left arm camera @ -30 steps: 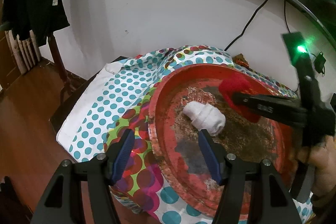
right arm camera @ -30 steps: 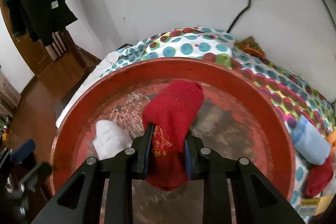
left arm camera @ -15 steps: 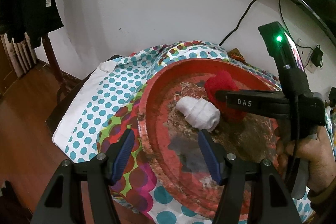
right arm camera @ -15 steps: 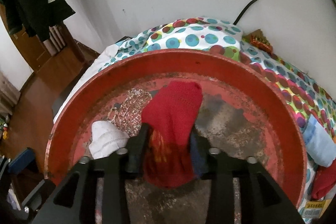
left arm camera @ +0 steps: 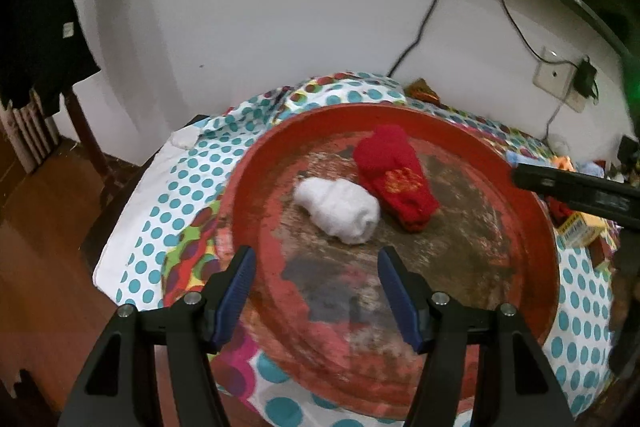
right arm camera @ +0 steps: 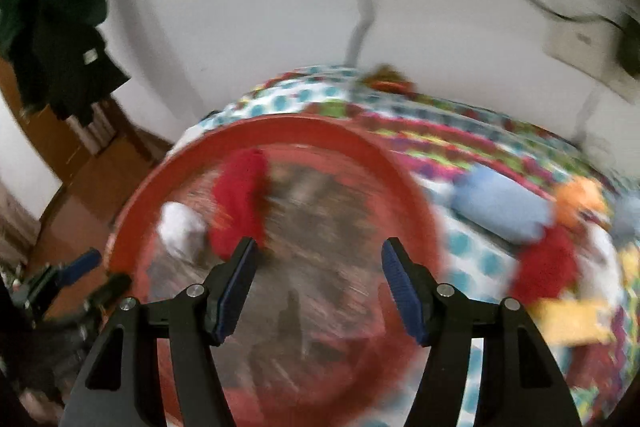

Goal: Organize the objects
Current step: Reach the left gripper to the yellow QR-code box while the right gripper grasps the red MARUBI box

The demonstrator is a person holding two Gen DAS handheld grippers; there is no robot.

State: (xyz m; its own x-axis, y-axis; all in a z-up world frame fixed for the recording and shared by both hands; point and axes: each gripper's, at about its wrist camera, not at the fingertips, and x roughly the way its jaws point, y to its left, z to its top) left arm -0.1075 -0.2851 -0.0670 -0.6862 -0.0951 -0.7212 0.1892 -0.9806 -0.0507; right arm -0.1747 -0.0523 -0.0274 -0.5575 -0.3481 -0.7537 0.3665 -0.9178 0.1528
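— Two socks in your red tray [left arm camera: 256,195]?
— Yes: white sock [left arm camera: 340,209] touching red sock [left arm camera: 396,177], both lying loose on its floor.
— Your jaws?
— Left gripper [left arm camera: 316,291]: wide, empty, over the near rim. Right gripper [right arm camera: 316,287]: jaws opening, nothing between; blue roll [right arm camera: 500,207] on the dotted cloth [left arm camera: 180,195] beside the tray.

in the tray [left arm camera: 248,187] two rolled socks lie side by side, touching: one sock [left arm camera: 340,209] left, the other sock [left arm camera: 394,175] right and farther back. more rolls [right arm camera: 500,207] lie on the cloth [left arm camera: 168,203] right of the tray.
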